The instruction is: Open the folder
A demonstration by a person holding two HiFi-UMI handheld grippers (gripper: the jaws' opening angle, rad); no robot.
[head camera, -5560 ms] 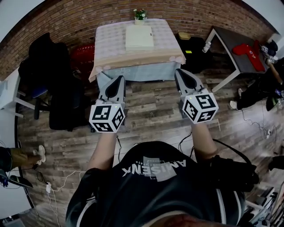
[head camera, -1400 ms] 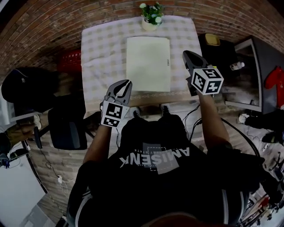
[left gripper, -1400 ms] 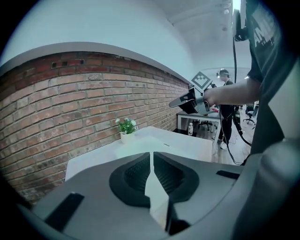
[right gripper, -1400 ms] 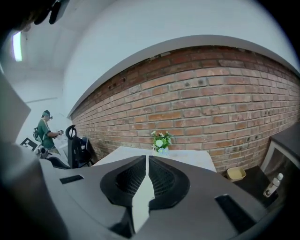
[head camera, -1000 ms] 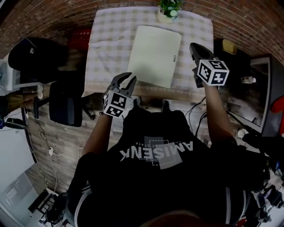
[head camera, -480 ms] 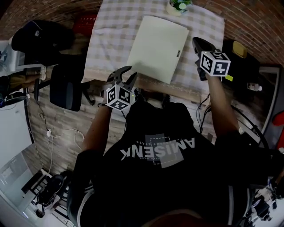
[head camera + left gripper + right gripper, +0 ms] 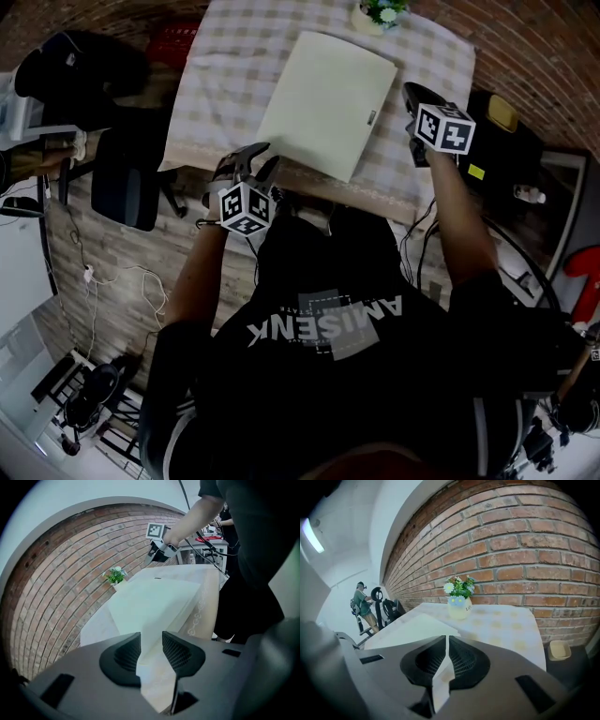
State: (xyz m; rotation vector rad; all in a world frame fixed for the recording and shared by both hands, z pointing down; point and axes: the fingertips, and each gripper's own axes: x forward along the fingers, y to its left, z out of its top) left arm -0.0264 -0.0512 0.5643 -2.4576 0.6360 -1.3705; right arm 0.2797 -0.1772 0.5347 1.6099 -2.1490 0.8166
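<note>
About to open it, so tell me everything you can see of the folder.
The folder is a pale cream rectangle, closed and lying flat on the checked tablecloth, turned askew. A small dark tab sits at its right edge. Nothing lies on it. The left gripper, jaws just opened with nothing gripped, is by its near left corner.

Head view steeply down on table [image 7: 216, 56]; gripper views low across it, folder [image 7: 328, 98] in all.
</note>
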